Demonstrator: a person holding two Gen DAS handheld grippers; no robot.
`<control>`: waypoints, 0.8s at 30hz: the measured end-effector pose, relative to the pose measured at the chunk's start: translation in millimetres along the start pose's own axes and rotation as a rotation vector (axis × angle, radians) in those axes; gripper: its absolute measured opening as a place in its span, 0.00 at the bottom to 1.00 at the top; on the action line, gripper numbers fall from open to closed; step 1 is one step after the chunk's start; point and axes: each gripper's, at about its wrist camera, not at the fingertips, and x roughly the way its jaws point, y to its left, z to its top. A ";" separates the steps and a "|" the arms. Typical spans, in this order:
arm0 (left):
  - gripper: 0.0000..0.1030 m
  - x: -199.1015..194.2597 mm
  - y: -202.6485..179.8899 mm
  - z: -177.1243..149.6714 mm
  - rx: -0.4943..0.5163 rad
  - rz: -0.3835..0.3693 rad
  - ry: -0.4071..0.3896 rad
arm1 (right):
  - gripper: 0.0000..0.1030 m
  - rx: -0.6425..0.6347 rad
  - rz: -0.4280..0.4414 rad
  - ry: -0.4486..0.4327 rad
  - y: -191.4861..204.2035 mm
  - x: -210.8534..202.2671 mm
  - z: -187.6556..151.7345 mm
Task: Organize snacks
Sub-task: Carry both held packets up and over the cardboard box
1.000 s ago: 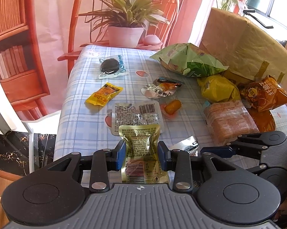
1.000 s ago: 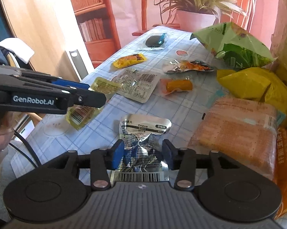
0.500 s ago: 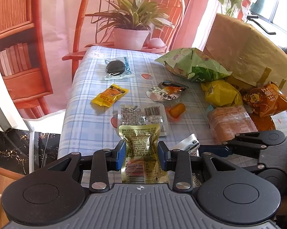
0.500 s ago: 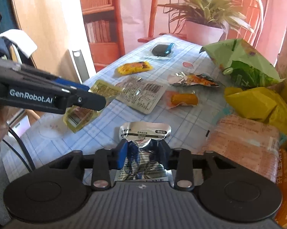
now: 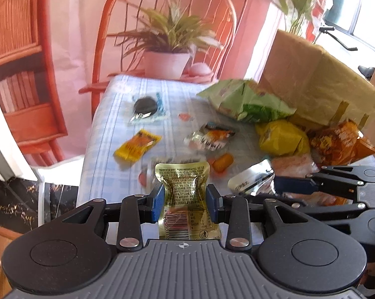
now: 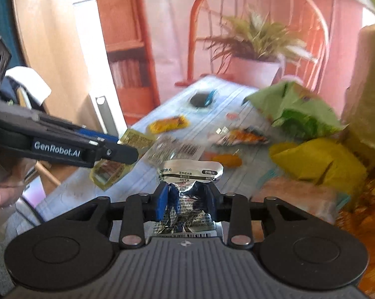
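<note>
Gold foil shows between our left fingers [image 5: 161,203]: the left gripper [image 5: 185,204] pinches a gold snack pouch [image 5: 183,191] across its narrow waist, and the pouch stands upright with its barcode end toward us, clear of the surface [image 5: 107,154]. Our right gripper [image 6: 187,203] does the same with a silver snack pouch [image 6: 190,177]; its fingers [image 6: 162,201] press the crinkled foil from both sides, and the white label end sticks up past them. In the left view that silver pouch [image 5: 252,180] hangs off the blue tips to the right, above the cloth rather than on it.

So we judge the step in hand to be the carry: 2 small pouches are picked, 1 per gripper, and neither is placed yet. Left on the checked surface are a yellow sachet [image 5: 136,145], a dark round snack in a clear wrapper [image 5: 146,106] at the far end, an orange-and-silver packet [image 5: 211,138], a small orange piece [image 5: 222,163] and a clear barcoded packet [image 6: 177,149] near the middle. The big bags sit to the right: a green bag [image 5: 247,99], a yellow bag [image 5: 282,137] and an orange bag [image 5: 339,142].

Next we need a spot for the 2 pouches, likely grouped with like-sized packets; no bin or tray is visible, so we cannot tell where. The move calls for keeping both grips firm on slippery foil, travelling without the grippers knocking each other, and setting down flat before spreading the fingers.
</note>
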 end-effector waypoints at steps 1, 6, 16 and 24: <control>0.37 -1.5 -2.6 4.1 0.006 -0.001 -0.009 | 0.33 0.006 -0.006 -0.018 -3.3 -4.5 3.6; 0.37 -9.7 -20.3 33.1 0.036 -0.017 -0.067 | 0.33 0.016 -0.045 -0.122 -22.1 -34.0 24.1; 0.37 -22.6 -87.3 96.7 0.108 -0.093 -0.198 | 0.33 0.017 -0.167 -0.295 -84.6 -106.8 67.9; 0.37 -15.9 -149.5 135.6 0.166 -0.146 -0.251 | 0.33 0.054 -0.270 -0.344 -142.8 -160.6 80.9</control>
